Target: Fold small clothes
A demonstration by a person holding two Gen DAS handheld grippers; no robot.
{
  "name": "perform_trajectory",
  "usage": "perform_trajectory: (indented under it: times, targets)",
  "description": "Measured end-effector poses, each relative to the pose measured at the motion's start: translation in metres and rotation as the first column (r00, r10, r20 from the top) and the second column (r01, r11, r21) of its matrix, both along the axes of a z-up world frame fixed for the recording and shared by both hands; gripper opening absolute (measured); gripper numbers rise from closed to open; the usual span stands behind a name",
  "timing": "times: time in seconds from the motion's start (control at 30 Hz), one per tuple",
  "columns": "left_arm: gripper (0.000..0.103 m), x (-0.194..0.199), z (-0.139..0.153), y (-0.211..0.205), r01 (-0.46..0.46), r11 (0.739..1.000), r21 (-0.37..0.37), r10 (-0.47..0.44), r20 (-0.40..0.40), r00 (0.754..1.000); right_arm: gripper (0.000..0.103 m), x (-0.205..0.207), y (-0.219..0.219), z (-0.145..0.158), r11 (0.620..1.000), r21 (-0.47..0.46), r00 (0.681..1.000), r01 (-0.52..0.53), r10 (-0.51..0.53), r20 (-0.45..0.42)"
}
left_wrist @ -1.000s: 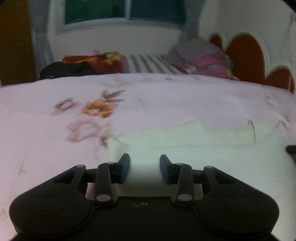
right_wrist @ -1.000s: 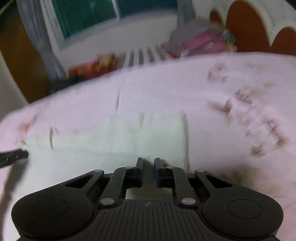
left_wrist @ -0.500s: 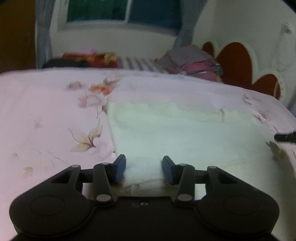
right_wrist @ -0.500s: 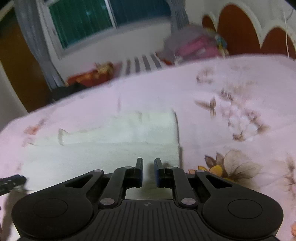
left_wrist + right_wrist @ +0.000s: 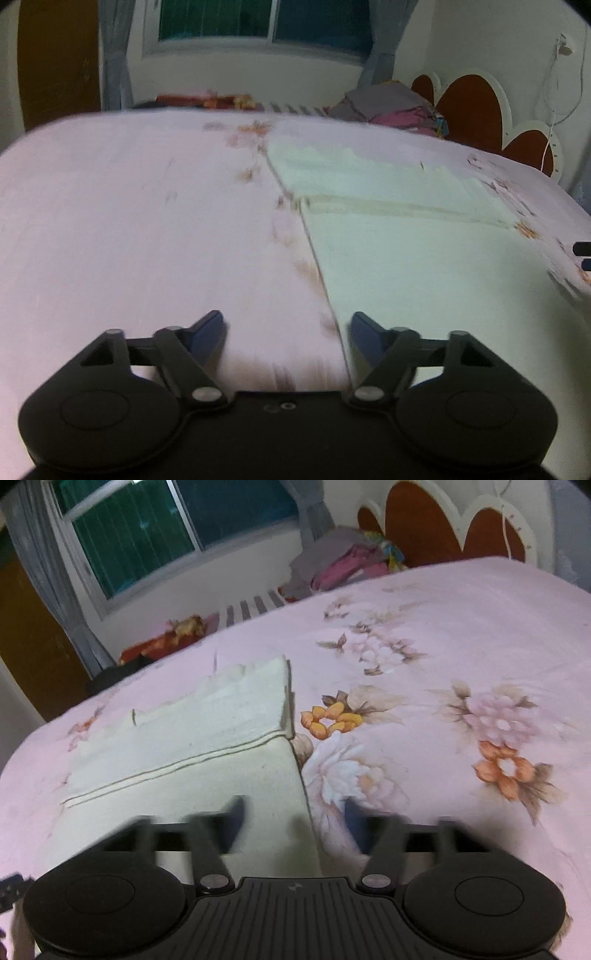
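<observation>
A pale cream cloth (image 5: 406, 236) lies folded flat on the pink flowered bedspread (image 5: 147, 221), with a seam line running across it. My left gripper (image 5: 288, 328) hovers over the cloth's left edge; its jaws are opening and nothing is pinched between them. In the right wrist view the same cloth (image 5: 207, 746) fills the lower left. My right gripper (image 5: 293, 821) sits above the cloth's right edge, blurred, its jaws opening with no fabric held. The right gripper's tips (image 5: 583, 254) show at the left view's far right edge.
A heap of grey and pink clothes (image 5: 340, 565) lies at the far side by the red and white headboard (image 5: 443, 524). Striped and red-orange bedding (image 5: 177, 635) sits under the window (image 5: 147, 528). Bare bedspread (image 5: 461, 686) stretches to the right of the cloth.
Both grippers drew back toward the near side and spread from nearly closed to wide apart, letting go of the cloth. The cloth now lies folded over with a seam line showing.
</observation>
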State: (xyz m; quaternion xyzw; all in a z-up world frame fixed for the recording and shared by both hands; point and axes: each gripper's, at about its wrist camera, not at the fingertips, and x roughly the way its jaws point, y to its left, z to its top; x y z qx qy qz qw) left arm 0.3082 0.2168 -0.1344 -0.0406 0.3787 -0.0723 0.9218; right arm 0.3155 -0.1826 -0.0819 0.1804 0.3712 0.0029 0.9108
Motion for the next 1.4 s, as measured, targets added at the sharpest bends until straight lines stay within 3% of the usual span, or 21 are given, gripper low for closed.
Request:
perform_trajectory:
  times: [0.13,0.23,0.4,0.63,0.77,0.9,1.0,1.1,1.17,1.2,1.23,1.27,1.3,1.33,1.4]
  targets:
    - [0.052,-0.04,-0.001,0.002,-0.011,0.995,-0.098,0.007,-0.044,0.999,0.06,-0.041,-0.007,0.001,0.997,0.065,0.999,-0.041,0.041,0.009]
    - [0.046,-0.07,-0.005,-0.003,-0.032,0.983,-0.182,0.018,-0.08,0.997,0.046,-0.076,-0.019,-0.006,0.99,0.131,0.999,-0.053,0.054,-0.008]
    - [0.045,-0.12,-0.015,-0.004,-0.098,0.953,-0.286,0.071,-0.105,0.992,0.043,-0.14,-0.04,-0.022,0.972,0.233,0.996,-0.038,0.055,-0.067]
    - [0.045,-0.16,-0.029,0.011,-0.155,0.846,-0.511,0.075,-0.173,0.982,0.043,-0.204,-0.052,-0.041,0.916,0.398,0.987,-0.046,0.104,-0.126]
    - [0.045,-0.165,-0.036,0.012,-0.167,0.807,-0.566,0.075,-0.182,0.98,0.043,-0.219,-0.051,-0.045,0.868,0.494,0.984,-0.045,0.124,-0.126]
    - [0.043,-0.162,-0.045,0.013,-0.186,0.758,-0.625,0.084,-0.19,0.978,0.043,-0.222,-0.048,-0.044,0.849,0.524,0.982,-0.071,0.152,-0.114]
    - [0.033,-0.157,-0.048,0.015,-0.197,0.729,-0.655,0.103,-0.18,0.978,0.043,-0.218,-0.052,-0.044,0.84,0.535,0.983,-0.084,0.157,-0.092]
    - [0.034,-0.152,-0.046,0.006,-0.192,0.755,-0.627,0.107,-0.171,0.979,0.042,-0.214,-0.053,-0.043,0.834,0.543,0.983,-0.094,0.163,-0.08]
    - [0.033,-0.149,-0.049,0.0,-0.185,0.765,-0.616,0.095,-0.176,0.98,0.024,-0.213,-0.051,-0.045,0.835,0.54,0.981,-0.104,0.174,-0.08]
    - [0.032,-0.15,-0.05,-0.003,-0.182,0.775,-0.605,0.093,-0.175,0.98,0.022,-0.213,-0.049,-0.048,0.833,0.543,0.979,-0.107,0.183,-0.088]
    - [0.027,-0.15,-0.051,-0.005,-0.18,0.786,-0.591,0.093,-0.174,0.98,0.018,-0.213,-0.047,-0.051,0.838,0.535,0.977,-0.105,0.188,-0.104]
    - [0.012,-0.153,-0.05,-0.006,-0.182,0.798,-0.575,0.1,-0.171,0.98,0.005,-0.212,-0.046,-0.053,0.845,0.524,0.974,-0.108,0.196,-0.115]
    - [0.004,-0.155,-0.049,-0.007,-0.189,0.815,-0.547,0.117,-0.164,0.979,0.004,-0.212,-0.045,-0.053,0.857,0.502,0.971,-0.119,0.206,-0.121]
    - [0.003,-0.158,-0.046,-0.006,-0.192,0.828,-0.527,0.137,-0.141,0.98,0.003,-0.213,-0.044,-0.052,0.866,0.483,0.971,-0.129,0.209,-0.116]
    - [0.003,-0.168,-0.034,-0.004,-0.142,0.815,-0.562,0.145,-0.041,0.989,0.003,-0.215,-0.047,-0.042,0.869,0.473,0.976,-0.148,0.205,-0.07]
